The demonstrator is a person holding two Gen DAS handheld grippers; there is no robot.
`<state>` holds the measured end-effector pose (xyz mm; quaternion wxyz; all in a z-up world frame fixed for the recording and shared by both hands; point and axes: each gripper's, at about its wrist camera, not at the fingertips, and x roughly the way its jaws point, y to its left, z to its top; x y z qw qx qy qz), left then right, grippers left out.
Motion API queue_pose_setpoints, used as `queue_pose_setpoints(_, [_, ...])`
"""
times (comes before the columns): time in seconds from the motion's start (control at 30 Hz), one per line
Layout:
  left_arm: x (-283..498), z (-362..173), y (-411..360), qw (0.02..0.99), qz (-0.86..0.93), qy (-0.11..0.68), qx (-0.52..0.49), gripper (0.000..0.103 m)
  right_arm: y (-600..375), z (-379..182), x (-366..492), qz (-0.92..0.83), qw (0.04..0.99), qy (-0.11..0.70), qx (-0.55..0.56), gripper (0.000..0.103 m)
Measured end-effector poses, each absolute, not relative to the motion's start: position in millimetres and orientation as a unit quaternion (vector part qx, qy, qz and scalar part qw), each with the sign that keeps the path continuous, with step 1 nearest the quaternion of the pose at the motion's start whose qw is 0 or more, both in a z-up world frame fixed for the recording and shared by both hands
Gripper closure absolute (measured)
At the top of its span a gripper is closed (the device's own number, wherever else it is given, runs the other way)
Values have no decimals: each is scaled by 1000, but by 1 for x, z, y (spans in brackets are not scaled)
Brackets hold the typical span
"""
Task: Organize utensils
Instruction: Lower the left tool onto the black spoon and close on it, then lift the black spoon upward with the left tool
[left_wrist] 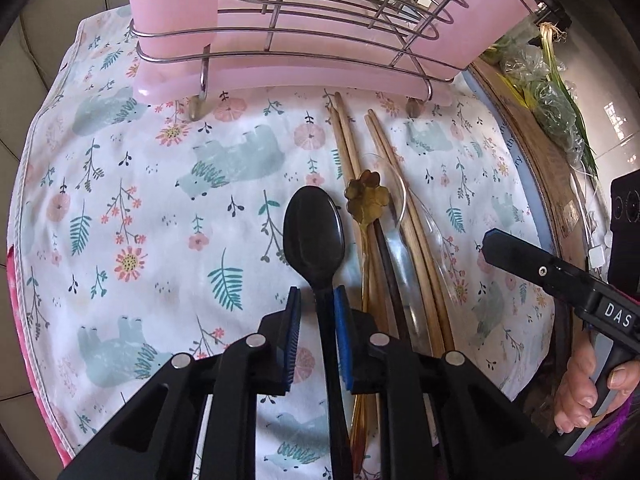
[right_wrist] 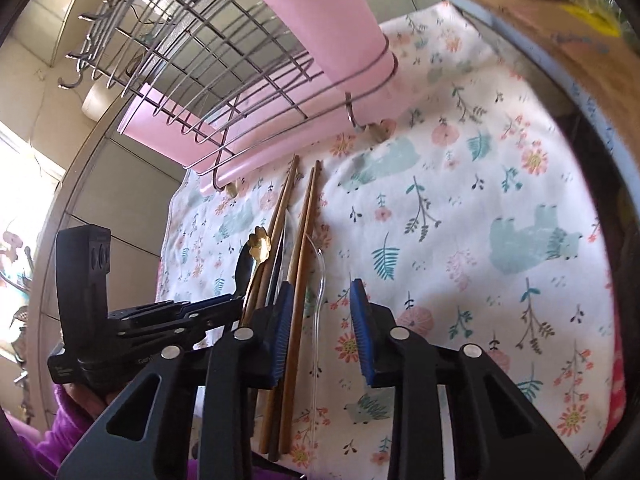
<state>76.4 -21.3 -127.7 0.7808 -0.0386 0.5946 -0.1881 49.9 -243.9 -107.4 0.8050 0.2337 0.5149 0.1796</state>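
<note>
Closing narrowly around the black spoon [left_wrist: 314, 232] lying mid-cloth [left_wrist: 140, 184], the left gripper [left_wrist: 317, 316] may snag the gold spoon [left_wrist: 366, 196] alongside, while the right gripper [right_wrist: 320, 316] straddles chopsticks [right_wrist: 302, 232], pads not yet pressing.

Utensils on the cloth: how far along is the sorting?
Nothing looks sorted yet: the wire rack shows no utensils. In hand: the left tongs straddle the black spoon; the right tongs straddle a chopstick pair and a clear utensil. Left: the gold flower spoon and the rest.
</note>
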Motion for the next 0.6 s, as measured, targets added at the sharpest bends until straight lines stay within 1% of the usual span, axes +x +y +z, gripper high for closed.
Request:
queue_pose_setpoints(0.23, [72,-111,-8,804,-178,566,-41,95,-222,-120,66,170,797,547,194,74])
queue_pose_setpoints(0.27, [72,-108,-5,807,-175,562,-41,95,-220,-123,68,165,797,551,187,75])
queue_pose_setpoints(0.3, [71,-105,-2,810,-172,559,-40,95,-218,-126,70,163,795,555,183,78])
queue_pose_setpoints(0.37, [70,-101,3,813,-167,556,-38,95,-214,-134,74,157,791,564,179,90])
queue_pose_setpoints(0.5, [70,-95,12,816,-161,553,-45,95,-209,-134,75,152,800,557,164,96])
queue_pose_setpoints(0.53, [70,-93,14,818,-161,550,-48,95,-210,-135,75,151,802,555,164,99])
queue_pose_setpoints(0.6, [67,-87,19,823,-164,541,-54,95,-214,-132,72,146,807,547,167,100])
